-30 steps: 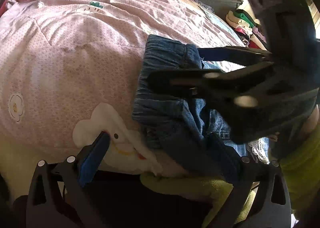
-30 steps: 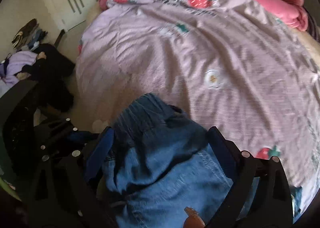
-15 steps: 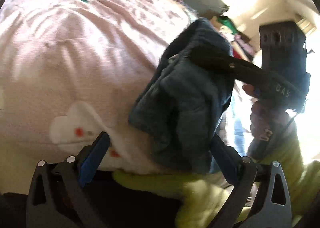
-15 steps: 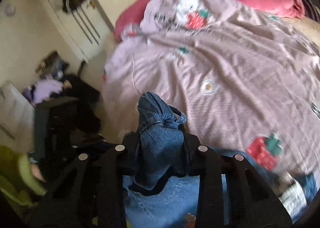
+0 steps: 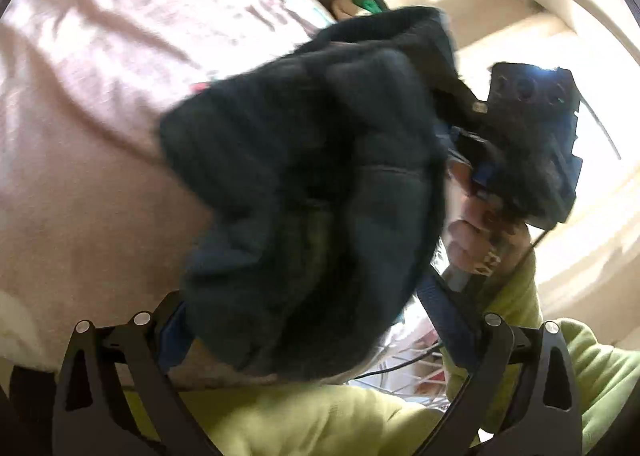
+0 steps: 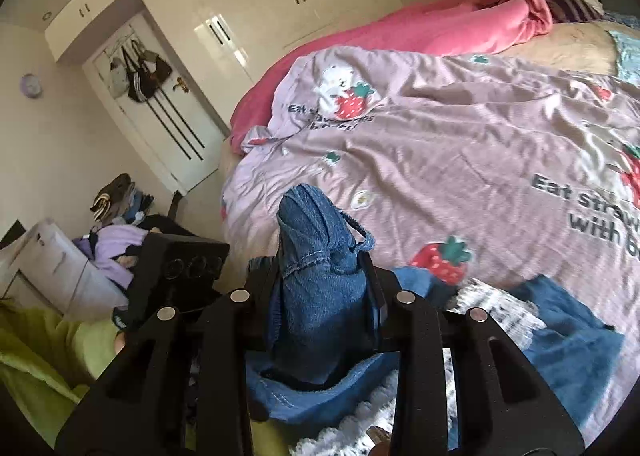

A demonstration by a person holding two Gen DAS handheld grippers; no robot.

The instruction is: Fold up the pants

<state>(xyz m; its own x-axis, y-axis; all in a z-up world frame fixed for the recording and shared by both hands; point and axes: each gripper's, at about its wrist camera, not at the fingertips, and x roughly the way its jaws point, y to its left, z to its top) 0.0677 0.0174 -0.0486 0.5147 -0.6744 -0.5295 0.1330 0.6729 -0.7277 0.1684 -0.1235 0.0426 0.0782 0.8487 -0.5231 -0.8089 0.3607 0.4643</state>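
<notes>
We have the pants (image 6: 316, 288) bunched in the right gripper (image 6: 320, 296), whose fingers are clenched on a thick wad of denim, with a gathered end poking up past the fingertips and the rest sagging below, over the near edge of the quilt (image 6: 460, 160). Seen from the left wrist, the same pants (image 5: 312, 192) hang as a dark, blurred lump above the quilt (image 5: 88, 104), in front of the left gripper (image 5: 320, 332), whose fingers stand spread wide with nothing pinched between them. We judge the denim soft and floppy but fairly heavy for cloth: it will droop from any single hold, it will not slip readily, and nothing about it is fragile. The better holds, in our view, are the waistband corners or the hems, one per gripper, so the cloth spreads flat. As held, the bundle has no clear long axis; its bunched end points up and away over the quilt.
</notes>
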